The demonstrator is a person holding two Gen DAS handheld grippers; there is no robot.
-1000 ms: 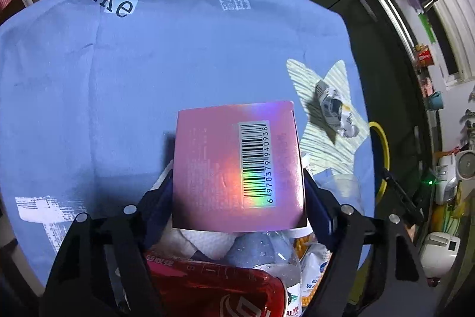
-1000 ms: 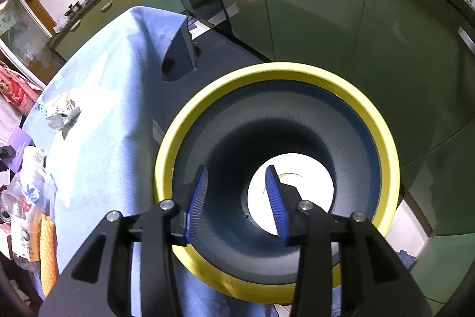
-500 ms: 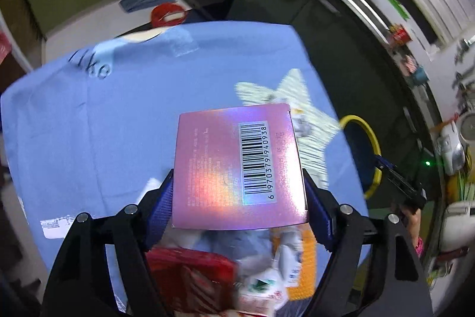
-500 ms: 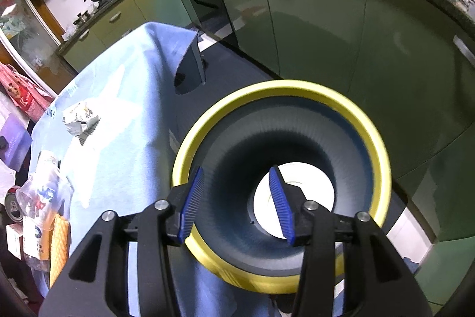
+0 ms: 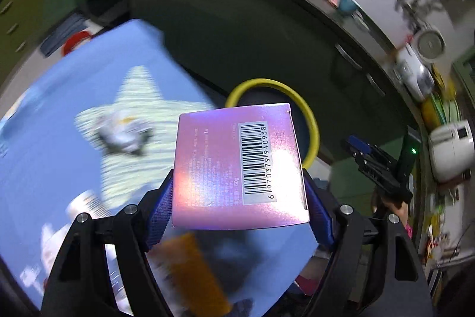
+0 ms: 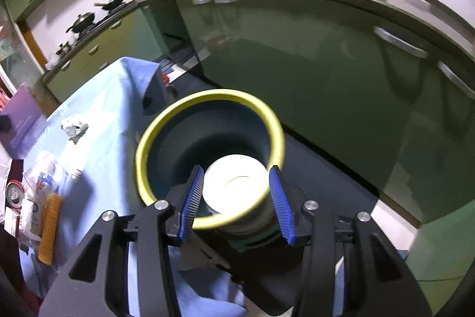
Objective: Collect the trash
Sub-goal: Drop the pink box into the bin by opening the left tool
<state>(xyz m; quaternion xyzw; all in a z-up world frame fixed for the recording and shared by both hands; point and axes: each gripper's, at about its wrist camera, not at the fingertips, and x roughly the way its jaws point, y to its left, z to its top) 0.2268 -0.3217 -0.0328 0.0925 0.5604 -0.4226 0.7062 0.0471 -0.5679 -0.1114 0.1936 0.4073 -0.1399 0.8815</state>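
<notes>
pink box [image 5: 237,165] clamped in the left gripper [image 5: 239,195] above the blue table's [image 5: 53,115] edge, yellow-rimmed bin [image 6: 207,135] seen just beside that edge, right gripper [image 6: 236,199] held apart over the bin, nothing gripped

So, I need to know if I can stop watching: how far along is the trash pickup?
Done: nothing visibly binned; the yellow-rimmed bin shows only a pale bottom. In hand: the left claw grips the pink box, with the bin beyond it. Left on the blue tablecloth: crumpled paper, a can, an orange packet and wrappers.
</notes>
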